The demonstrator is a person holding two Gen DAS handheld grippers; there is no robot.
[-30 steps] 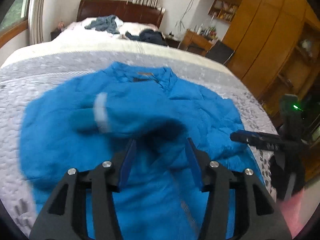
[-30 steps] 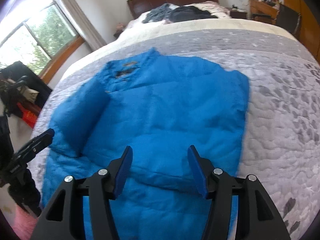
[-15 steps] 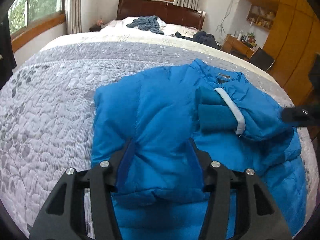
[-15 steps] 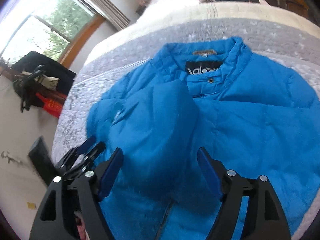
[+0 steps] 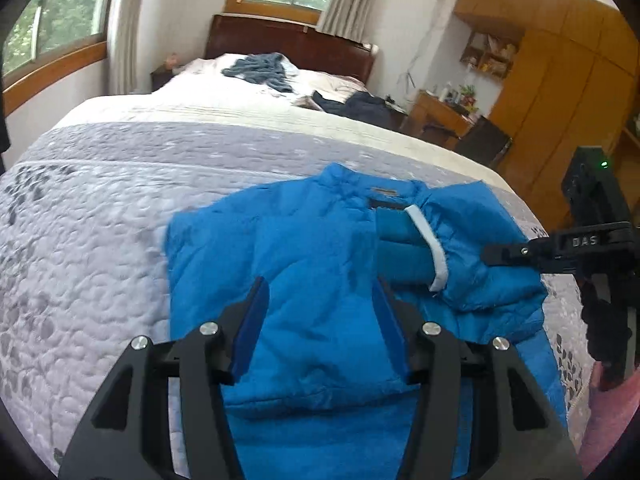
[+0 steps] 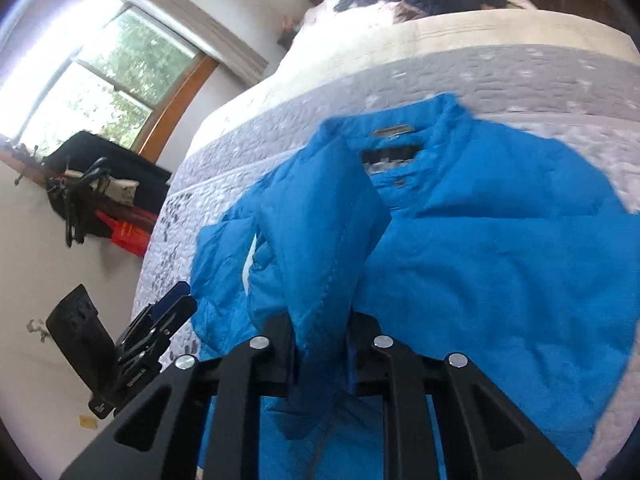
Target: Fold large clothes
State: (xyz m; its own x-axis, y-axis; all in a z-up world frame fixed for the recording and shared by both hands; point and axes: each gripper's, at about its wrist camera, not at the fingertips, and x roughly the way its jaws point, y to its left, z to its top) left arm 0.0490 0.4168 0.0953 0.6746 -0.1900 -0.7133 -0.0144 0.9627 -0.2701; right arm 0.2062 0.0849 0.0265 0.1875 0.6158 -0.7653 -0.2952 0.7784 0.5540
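While my right gripper [image 6: 320, 344] is clamped on a pinch of the blue jacket [image 6: 480, 260], that side lifts clear for folding inward. My left gripper [image 5: 318, 324] hovers over the jacket's other half with jaws spread, holding nothing, ready to pin or take it. The jacket lies collar-away on the bed [image 5: 100, 220], whose flat quilt supports each fold.

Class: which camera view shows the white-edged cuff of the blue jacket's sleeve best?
The left wrist view. There the white-edged cuff lies in plain sight on the blue jacket, its band traceable from end to end. The right wrist view shows only a thin white sliver between folds of the sleeve.
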